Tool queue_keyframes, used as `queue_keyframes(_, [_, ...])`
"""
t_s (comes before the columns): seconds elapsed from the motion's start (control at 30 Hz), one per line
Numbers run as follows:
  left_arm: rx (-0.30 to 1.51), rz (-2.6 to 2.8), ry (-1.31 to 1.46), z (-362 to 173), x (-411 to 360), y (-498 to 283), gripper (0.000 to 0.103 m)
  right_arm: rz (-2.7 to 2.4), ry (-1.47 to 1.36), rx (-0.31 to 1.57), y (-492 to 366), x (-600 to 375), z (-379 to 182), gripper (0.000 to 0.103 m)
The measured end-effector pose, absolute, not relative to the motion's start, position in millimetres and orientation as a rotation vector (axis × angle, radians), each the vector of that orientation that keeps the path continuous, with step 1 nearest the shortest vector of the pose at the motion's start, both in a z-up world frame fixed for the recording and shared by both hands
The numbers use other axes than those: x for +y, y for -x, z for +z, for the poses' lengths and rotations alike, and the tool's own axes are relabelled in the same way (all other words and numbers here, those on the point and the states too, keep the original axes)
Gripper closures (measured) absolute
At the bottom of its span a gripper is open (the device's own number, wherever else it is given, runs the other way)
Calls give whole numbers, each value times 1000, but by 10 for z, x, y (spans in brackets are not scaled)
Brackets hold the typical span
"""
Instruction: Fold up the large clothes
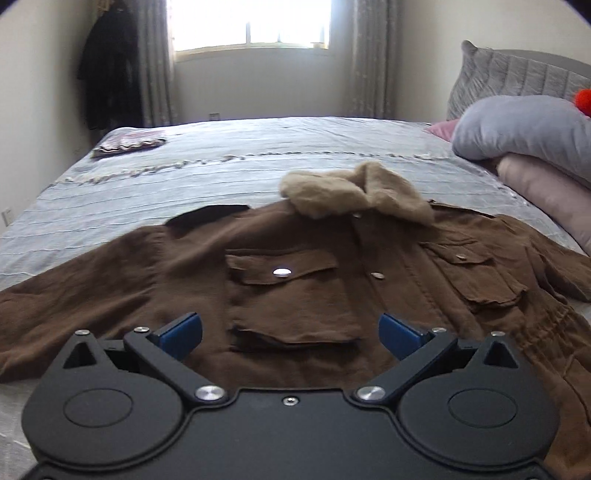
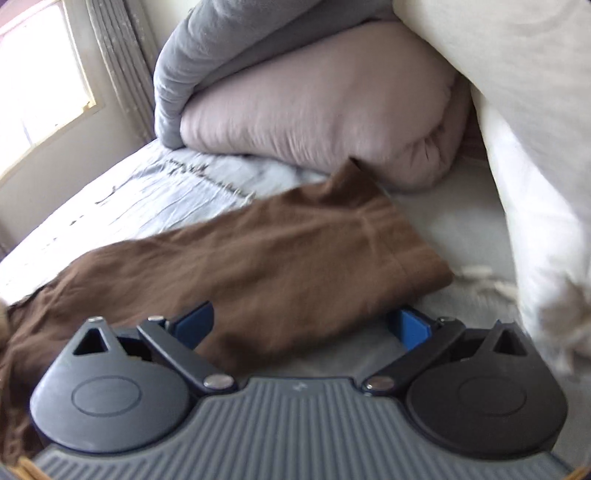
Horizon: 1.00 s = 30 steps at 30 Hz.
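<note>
Lying flat on the bed [image 1: 221,166]: brown jacket [image 1: 295,295], front side up, filling the middle of the left wrist view. Sitting at 12 o'clock on the jacket: fluffy tan collar [image 1: 354,195]. Showing on the chest: two flap pockets, one [image 1: 284,273] in the middle, one [image 1: 469,273] toward 3 o'clock. Stretching out toward 9 o'clock: one long sleeve [image 1: 74,295].

Hanging over the jacket at 6 o'clock: left gripper [image 1: 290,334], blue pads wide apart, holding nothing, only cloth lying under the gap.

Hanging over the other sleeve [image 2: 277,266] in the right wrist view: right gripper [image 2: 303,328], also spread wide, holding nothing. Lying under the gap: sleeve edge, with its cuff end pointing toward 3 o'clock. Looking blurry here, so touching or not: cannot tell.

Piling up at 12 o'clock past the sleeve: pink bedding [image 2: 332,118] and grey bedding [image 2: 207,55], rolled together. Resting far off at 10 o'clock on the bed: small patterned cloth [image 1: 129,142]. Shining at 12 o'clock: bright window [image 1: 251,22] with curtains [image 1: 373,59].
</note>
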<state>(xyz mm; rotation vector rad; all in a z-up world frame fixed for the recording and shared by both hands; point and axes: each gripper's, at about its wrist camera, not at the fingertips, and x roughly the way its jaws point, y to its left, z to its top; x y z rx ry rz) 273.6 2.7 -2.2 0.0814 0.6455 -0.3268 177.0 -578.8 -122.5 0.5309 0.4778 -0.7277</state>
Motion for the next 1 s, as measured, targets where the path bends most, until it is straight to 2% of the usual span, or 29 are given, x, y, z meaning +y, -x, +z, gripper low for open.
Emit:
queue_keyframes(0.03, [652,-354,-71,-76,-134,-2769,0,-756,-509,470,-1848,-5819,-1240,25])
queue_keyframes(0.07, [661,-379,-60,-125,-285,-2811,1,-790,-487,464,-1917,-5850,-1245,36])
queue_keyframes(0.1, [668,-413,-52,-180,-454,-2857,3,-810,-474,459,-1973,-5891,-1241,73])
queue_keyframes(0.13, [671,-443,-51,-229,-644,-2899,3,-818,-461,455,-2019,-5930,-1213,94])
queue_keyframes(0.17, [673,-469,-53,-260,-858,-2925,3,-837,-434,453,-2061,-5942,-1157,95])
queue_keyframes(0.23, [666,-530,-56,-305,-1269,-3001,26,-838,-314,399,-2133,-5881,-957,99])
queue_keyframes(0.27, [665,-558,-54,-318,-1501,-3038,32,-845,-224,365,-2169,-5819,-826,99])
queue_keyframes(0.33, [667,-634,-30,-358,-1923,-3109,57,-845,-103,308,-2224,-5768,-592,99])
queue_keyframes(0.43, [688,-760,11,-463,-2587,-3178,70,-815,-98,289,-2300,-5896,-359,99])
queue_keyframes(0.57, [749,-882,50,-762,-3271,-3167,82,-775,-89,288,-2297,-5950,-353,99])
queue_keyframes(0.67, [740,-883,43,-936,-3609,-3111,83,-753,-88,300,-2288,-5970,-391,100])
queue_keyframes(0.8, [815,-927,150,-947,-3831,-3256,83,-721,-118,306,-2329,-5977,-376,100])
queue_keyframes(0.87, [785,-912,89,-866,-3883,-3170,82,-705,-134,307,-2356,-5932,-327,99])
queue_keyframes(0.97, [742,-957,45,-698,-3683,-3014,74,-684,-127,282,-2362,-5843,-175,99])
queue_keyframes(1.0, [737,-966,44,-645,-3556,-2973,62,-675,-125,269,-2355,-5809,-97,99])
